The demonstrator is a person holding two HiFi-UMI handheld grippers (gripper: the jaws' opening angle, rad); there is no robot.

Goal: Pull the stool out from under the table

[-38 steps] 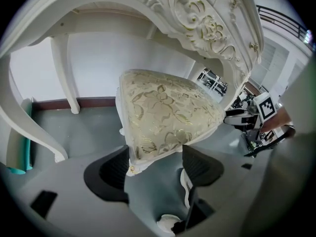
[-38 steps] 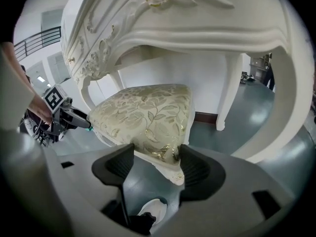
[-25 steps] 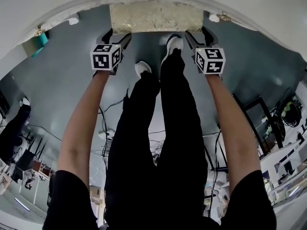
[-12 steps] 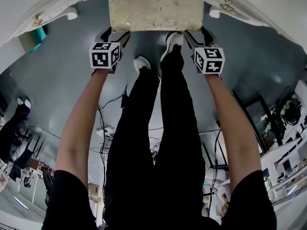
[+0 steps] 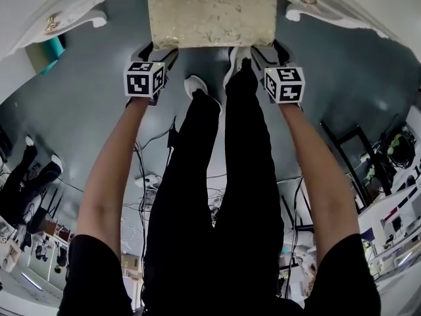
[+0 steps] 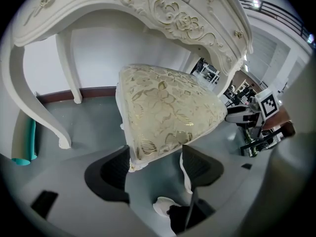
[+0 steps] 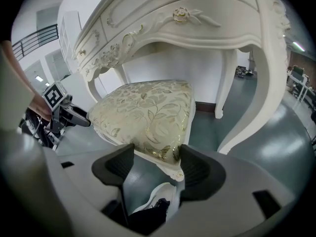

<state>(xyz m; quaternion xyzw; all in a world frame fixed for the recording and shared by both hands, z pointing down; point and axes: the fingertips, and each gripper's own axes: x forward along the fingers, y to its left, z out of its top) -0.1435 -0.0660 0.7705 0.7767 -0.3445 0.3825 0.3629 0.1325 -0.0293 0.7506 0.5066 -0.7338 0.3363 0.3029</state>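
**Grippers take stool by its near corners**

The stool (image 5: 210,15) stands partly under the table (image 5: 72,15), with its padded seat jutting toward the person. The left gripper (image 6: 155,167) and right gripper (image 7: 153,164) each straddle a near seat corner. Their jaws seem clamped on it, though the wide lens leaves the contact uncertain. The cushion looks soft and slick over a stiff carved frame, so the firm rim under the fabric is probably the better hold.

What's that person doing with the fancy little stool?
A person holds two grippers. The left gripper and the right gripper are each clamped on a near corner of the gold-patterned stool. The stool's far end sits under the white table, so it isn't fully out yet.
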